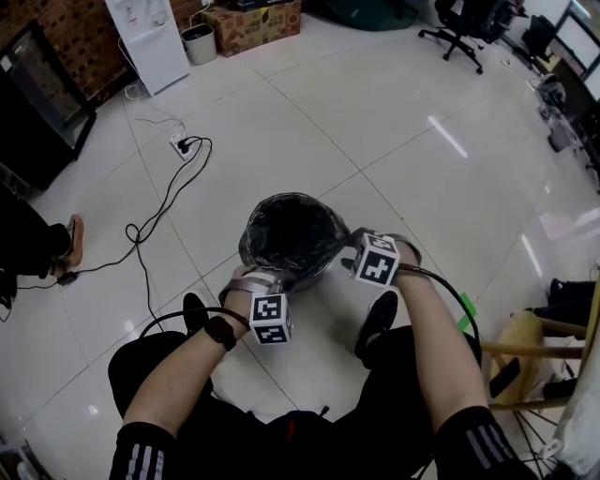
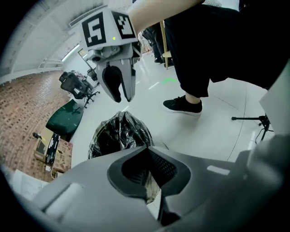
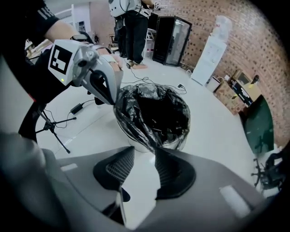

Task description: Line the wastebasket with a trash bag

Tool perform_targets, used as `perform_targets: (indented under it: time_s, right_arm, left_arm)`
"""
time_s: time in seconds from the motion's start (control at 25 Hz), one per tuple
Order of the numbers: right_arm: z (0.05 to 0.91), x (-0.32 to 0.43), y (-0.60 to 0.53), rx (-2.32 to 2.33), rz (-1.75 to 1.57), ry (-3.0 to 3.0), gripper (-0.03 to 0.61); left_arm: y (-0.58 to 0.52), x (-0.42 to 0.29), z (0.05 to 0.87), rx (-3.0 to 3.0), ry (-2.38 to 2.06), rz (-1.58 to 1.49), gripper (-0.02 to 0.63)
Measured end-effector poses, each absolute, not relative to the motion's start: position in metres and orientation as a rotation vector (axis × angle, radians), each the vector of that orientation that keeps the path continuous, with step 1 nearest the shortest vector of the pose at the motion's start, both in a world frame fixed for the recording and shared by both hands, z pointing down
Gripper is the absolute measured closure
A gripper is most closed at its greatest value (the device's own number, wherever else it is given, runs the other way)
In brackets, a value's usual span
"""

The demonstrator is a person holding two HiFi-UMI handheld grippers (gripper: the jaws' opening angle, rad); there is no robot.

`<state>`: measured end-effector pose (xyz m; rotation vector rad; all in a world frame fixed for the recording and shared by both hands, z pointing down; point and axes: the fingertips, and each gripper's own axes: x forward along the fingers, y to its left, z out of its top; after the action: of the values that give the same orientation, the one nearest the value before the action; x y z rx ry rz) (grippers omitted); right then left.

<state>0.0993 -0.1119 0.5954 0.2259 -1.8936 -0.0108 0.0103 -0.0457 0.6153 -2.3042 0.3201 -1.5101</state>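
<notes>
1. The black trash bag (image 1: pixel 292 225) already sits inside the wastebasket (image 3: pixel 132 144). Its mouth is open and its film is folded over most of the rim, bunched and uneven.
2. The left gripper (image 2: pixel 147 152) is closed at the near rim, apparently pinching the bag's edge.
3. The right gripper (image 3: pixel 145 152) has its jaws apart and empty, just beside the rim.
4. What seems left is to pull the edge down evenly and smooth it round.
5. The wastebasket stands on a glossy white tiled floor (image 1: pixel 403 141), just ahead of the person's black shoes (image 1: pixel 377 323).
6. Farther off are a brick wall (image 1: pixel 80 42), a white water dispenser (image 1: pixel 150 37), a cardboard box (image 1: pixel 253 23) and an office chair (image 1: pixel 464 23). A black cable (image 1: pixel 164 202) runs from a power strip (image 1: pixel 180 143).
</notes>
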Motion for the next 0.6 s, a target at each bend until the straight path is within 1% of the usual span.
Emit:
perform_targets:
  time_s: [0.2, 0.44, 0.6]
  right_arm:
    - [0.601, 0.099, -0.125, 0.246, -0.116, -1.900, 0.423]
    - [0.628, 0.099, -0.123, 0.188, -0.079, -1.833, 0.416]
    - [0.643, 0.097, -0.123, 0.184, -0.086, -1.809, 0.423]
  left_arm:
    - [-0.030, 0.025, 0.608, -2.322, 0.257, -1.464, 0.621]
    - [-0.030, 0.027, 0.611, -2.358, 0.248, -1.464, 0.621]
    - [-0.034, 0.024, 0.611, -2.393, 0.261, -1.465, 0.621]
